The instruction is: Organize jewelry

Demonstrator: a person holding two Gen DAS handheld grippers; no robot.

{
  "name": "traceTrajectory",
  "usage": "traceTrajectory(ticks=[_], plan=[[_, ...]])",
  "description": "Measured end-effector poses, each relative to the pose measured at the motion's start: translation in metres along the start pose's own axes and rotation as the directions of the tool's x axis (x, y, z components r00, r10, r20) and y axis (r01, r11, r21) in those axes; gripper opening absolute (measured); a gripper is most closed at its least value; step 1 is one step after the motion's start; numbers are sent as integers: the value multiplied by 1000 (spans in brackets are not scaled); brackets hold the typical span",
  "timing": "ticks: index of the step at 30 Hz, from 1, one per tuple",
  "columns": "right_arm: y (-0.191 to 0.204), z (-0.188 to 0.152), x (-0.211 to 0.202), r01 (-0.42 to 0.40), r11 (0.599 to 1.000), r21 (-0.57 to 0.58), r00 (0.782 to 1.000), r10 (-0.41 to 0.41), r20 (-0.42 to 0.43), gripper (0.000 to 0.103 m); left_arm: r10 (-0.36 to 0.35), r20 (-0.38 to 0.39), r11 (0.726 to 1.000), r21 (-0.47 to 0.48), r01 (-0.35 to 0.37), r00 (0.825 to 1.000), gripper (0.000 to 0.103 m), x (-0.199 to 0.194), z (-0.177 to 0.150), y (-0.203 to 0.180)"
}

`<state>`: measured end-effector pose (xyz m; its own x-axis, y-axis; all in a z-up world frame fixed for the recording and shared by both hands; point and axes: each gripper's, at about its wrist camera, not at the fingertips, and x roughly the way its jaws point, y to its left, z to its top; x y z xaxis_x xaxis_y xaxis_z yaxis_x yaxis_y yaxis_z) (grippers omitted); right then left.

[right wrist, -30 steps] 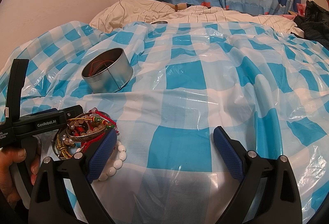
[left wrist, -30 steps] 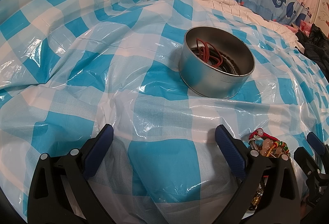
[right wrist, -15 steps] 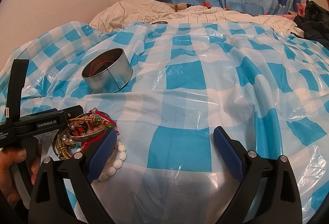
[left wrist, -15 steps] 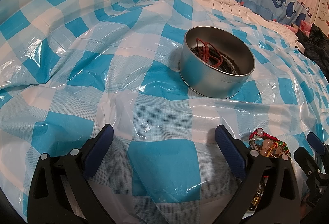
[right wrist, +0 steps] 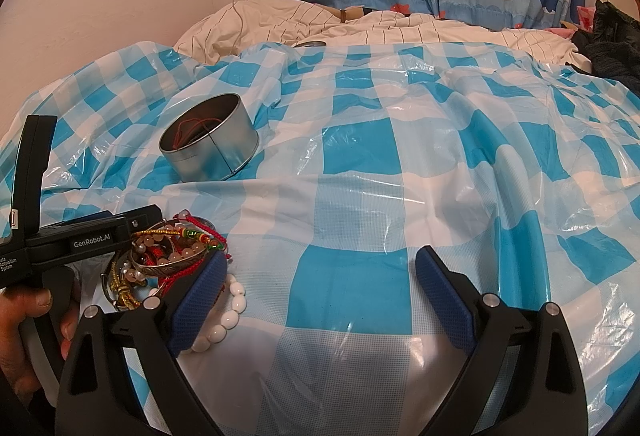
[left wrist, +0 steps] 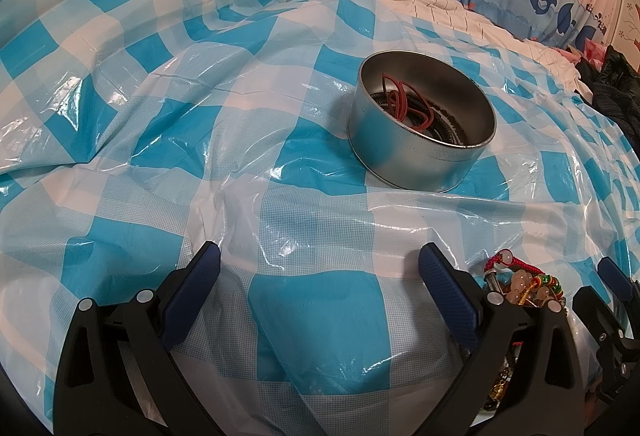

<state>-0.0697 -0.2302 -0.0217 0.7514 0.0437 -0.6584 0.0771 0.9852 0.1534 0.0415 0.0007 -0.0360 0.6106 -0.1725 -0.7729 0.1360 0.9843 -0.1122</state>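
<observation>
Blue-padded fingers of the right gripper [right wrist: 320,300] stand wide apart and hold nothing; only checked plastic sheet [right wrist: 360,164] shows between them. Its left finger pad [right wrist: 200,296] touches or overlaps the edge of the jewelry pile [right wrist: 172,260], which lies just off to the gripper's left and slightly ahead, not in the gap. A white bead bracelet [right wrist: 228,312] curls against the inner side of that same pad, the nearest piece; its loop runs roughly along the finger's line, from near the tip back toward the hinge. Behind it are a metal bangle, pale pink beads, red cord and a gold-coloured chain, tangled together, so single pieces are hard to separate by eye. The left gripper [left wrist: 320,296] is likewise open and empty over a blue square; from its camera the pile [left wrist: 520,284] sits outside its right finger, partly hidden by that finger, between the two tools. Its body shows at the left edge of the right wrist view, held in a hand [right wrist: 28,320]. Farther out, the tin [left wrist: 422,124] stands upright on the sheet, ahead and to the right of the left gripper, ahead and to the left of the right one, well apart from the pile. Red cord and a dark band already lie inside. Judgement: the right gripper is the nearer to the bracelet and needs a small shift left to straddle it; the carry then runs forward and left to the tin.
</observation>
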Motion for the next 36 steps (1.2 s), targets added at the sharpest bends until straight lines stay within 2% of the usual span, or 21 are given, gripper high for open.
traceTrajectory(ticks=[25, 32, 36], plan=[[0, 0, 0, -1, 1000, 0, 1000, 1, -1, 91, -5, -1, 1000, -2, 5, 1000, 95, 0, 1, 0], [0, -2, -3, -25, 1000, 4, 1000, 25, 9, 93, -93, 12, 994, -59, 94, 996, 95, -3, -2, 17], [-4, -3, -9, -46, 999, 14, 998, 45, 40, 93, -179, 38, 975, -130, 182, 983, 95, -16, -1, 32]])
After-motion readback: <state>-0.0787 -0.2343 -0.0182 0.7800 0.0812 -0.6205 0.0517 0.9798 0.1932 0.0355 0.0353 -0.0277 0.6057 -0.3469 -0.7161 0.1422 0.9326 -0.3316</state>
